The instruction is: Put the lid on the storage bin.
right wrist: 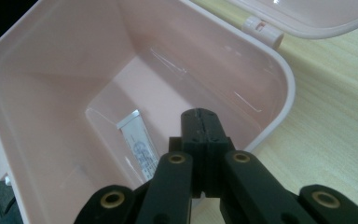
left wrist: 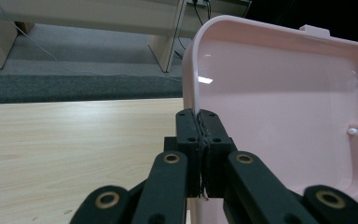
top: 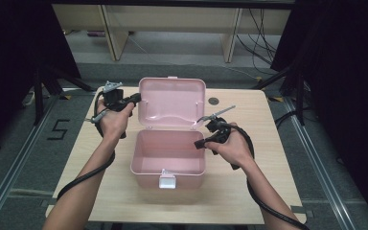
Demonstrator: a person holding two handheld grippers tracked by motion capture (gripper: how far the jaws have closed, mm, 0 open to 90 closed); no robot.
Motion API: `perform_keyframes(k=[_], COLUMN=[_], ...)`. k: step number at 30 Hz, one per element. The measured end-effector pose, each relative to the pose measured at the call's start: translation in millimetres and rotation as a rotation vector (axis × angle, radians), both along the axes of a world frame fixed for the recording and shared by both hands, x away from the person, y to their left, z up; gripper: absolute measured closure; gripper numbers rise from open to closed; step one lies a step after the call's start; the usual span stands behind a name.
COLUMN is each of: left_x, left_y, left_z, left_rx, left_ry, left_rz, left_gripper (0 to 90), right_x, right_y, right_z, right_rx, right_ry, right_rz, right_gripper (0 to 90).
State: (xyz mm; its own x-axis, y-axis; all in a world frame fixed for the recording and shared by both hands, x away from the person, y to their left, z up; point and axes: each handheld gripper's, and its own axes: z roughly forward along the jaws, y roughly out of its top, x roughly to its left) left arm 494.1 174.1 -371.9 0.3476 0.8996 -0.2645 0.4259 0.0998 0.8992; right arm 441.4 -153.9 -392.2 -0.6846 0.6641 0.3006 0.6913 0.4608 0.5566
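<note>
Nearest the table's [top: 124, 201] front edge we saw the pink box [top: 168, 160], its white latch [top: 167, 181] hanging at the front wall. In the right gripper view a small tube [right wrist: 138, 142] lay flat on the box floor, near one wall.

Our right hand [top: 235, 146] hovered at the box's right rim, forearm coming in from the front-right corner. The right gripper [top: 202, 143] pointed left over the box opening; in its own view the jaws were pressed together with nothing between them, and their tip hung above the inside of the box by the rim.

Farther back, the lid [top: 172, 101] stood open and upright on its hinge [right wrist: 261, 28], blocking sight of the table behind it. Our left hand [top: 112, 120] was raised beside the lid's left edge, forearm reaching up from the front-left corner. The left gripper [left wrist: 199, 122] was clamped on that lid edge, jaws closed narrow around the thin rim.

Beyond the table's far edge were grey floor, pale furniture legs [top: 115, 36] and dark cables [top: 261, 40].
</note>
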Motion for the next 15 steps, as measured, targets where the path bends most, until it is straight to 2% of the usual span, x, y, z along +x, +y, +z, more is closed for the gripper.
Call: perform_keyframes(k=[8, 9, 10, 13, 15], left_x=[-4.4, -5.1, -5.7, -6.4, -7.1], left_y=[1.2, 1.5, 2.0, 3.3, 4.3], left_z=[-2.0, -2.3, -2.6, -3.3, -3.6], left_rx=[-0.004, -0.003, -0.002, -0.008, -0.007], left_ry=[-0.039, -0.045, -0.051, -0.067, -0.074], left_rz=[-0.008, -0.01, -0.012, -0.027, -0.035], left_gripper=[87.9, 87.9, 87.9, 87.8, 87.7], right_x=[-0.2, -1.6, -0.4, 0.3, -0.9], right_y=[-0.4, 0.6, -0.2, -0.3, 0.6], right_z=[-0.9, -0.6, -1.5, -2.8, -2.7], right_rx=[0.003, 0.01, 0.011, 0.017, 0.01], right_ry=[-0.001, 0.018, -0.002, -0.01, 0.013], right_rz=[-0.005, -0.016, -0.004, 0.008, -0.019], right_gripper=[90.0, 90.0, 90.0, 90.0, 90.0])
